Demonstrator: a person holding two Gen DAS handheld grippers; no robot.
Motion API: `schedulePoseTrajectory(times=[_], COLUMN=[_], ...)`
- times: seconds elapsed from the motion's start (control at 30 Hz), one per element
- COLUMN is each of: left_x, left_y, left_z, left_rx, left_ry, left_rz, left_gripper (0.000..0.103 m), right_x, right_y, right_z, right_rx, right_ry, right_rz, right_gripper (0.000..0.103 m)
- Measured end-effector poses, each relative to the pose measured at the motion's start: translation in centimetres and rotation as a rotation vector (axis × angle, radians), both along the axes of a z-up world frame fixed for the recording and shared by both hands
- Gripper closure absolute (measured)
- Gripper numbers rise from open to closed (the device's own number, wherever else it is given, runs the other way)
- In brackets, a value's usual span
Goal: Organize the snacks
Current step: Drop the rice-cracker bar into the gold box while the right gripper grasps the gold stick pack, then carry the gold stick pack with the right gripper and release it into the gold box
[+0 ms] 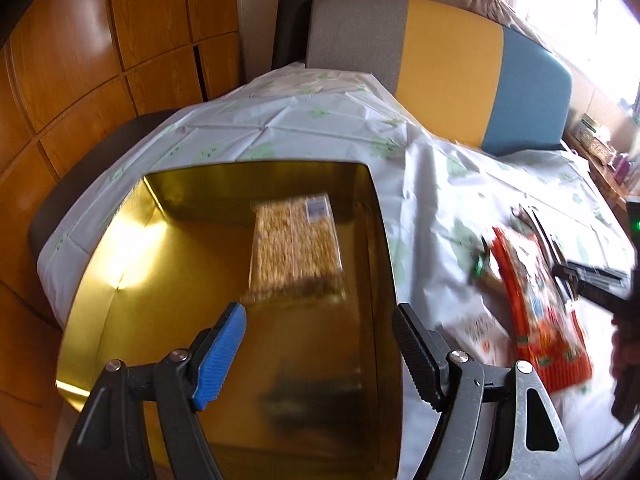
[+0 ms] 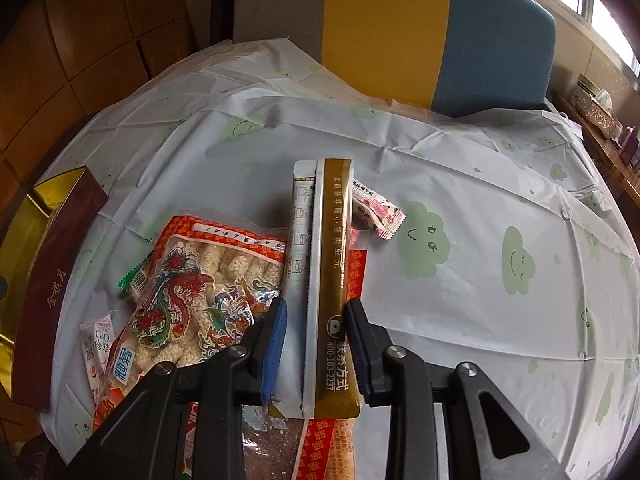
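Observation:
A gold-lined box (image 1: pixel 132 240) with dark red outer walls (image 2: pixel 44 292) stands on the table at the left. A clear pack of puffed grain bars (image 1: pixel 296 252) lies inside it. My left gripper (image 1: pixel 320 352) is open and empty, above the box's near part. My right gripper (image 2: pixel 316 344) is shut on a long gold and white sachet (image 2: pixel 324 280), held upright above the table. Under it lies a red and orange bag of puffed sticks (image 2: pixel 200 288), also seen in the left wrist view (image 1: pixel 536 312). A small pink and white candy wrapper (image 2: pixel 380 212) lies behind the sachet.
A white tablecloth with green clouds (image 2: pixel 480 184) covers the table. A small white packet (image 2: pixel 98 344) lies beside the red bag. A grey, yellow and blue chair back (image 1: pixel 440 64) stands behind the table. Wooden cabinets (image 1: pixel 80 60) are at the left.

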State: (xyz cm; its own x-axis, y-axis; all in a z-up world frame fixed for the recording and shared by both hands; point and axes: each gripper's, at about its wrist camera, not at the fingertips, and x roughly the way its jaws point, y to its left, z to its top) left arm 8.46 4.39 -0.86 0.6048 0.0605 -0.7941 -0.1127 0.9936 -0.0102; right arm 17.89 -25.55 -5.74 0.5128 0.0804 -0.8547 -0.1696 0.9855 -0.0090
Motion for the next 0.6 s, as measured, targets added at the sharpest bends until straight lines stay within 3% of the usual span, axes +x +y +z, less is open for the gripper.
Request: schedulePoseTrajectory(times=[0.1,0.27,0.33,0.43,0.6], left_x=[-1.4,-2.9,-3.4,-4.0,-4.6], left_y=[-0.4,-0.8,-0.8,-0.9,-1.2], left_z=[-0.1,0.1,0.2,0.3,0.1], left_rx=[0.013,0.033,0.042,0.039,0.053], left_ry=[0.001,-0.009,-0.018,-0.013,-0.010], left_rz=[-0.011,-0.031,-0.035,-0.039,-0.051], left_gripper=[0.027,0.027,0.027,0.027,0.027], right_x=[-0.1,-0.1,-0.4,-0.2,-0.2], right_y=[-0.1,-0.5,-0.7,-1.8,-1.5], right_z=[0.3,0.5,0.3,0.6,0.6], right_rx=[0.010,0.077,0.099,0.212,0.248], right_ry=[0.003,0.051,0.057,0.077,0.064], right_rz=[-0.004,0.020,0.014,-0.033,-0.043], right_gripper=[0.086,0.087,0.083,0.061,0.053])
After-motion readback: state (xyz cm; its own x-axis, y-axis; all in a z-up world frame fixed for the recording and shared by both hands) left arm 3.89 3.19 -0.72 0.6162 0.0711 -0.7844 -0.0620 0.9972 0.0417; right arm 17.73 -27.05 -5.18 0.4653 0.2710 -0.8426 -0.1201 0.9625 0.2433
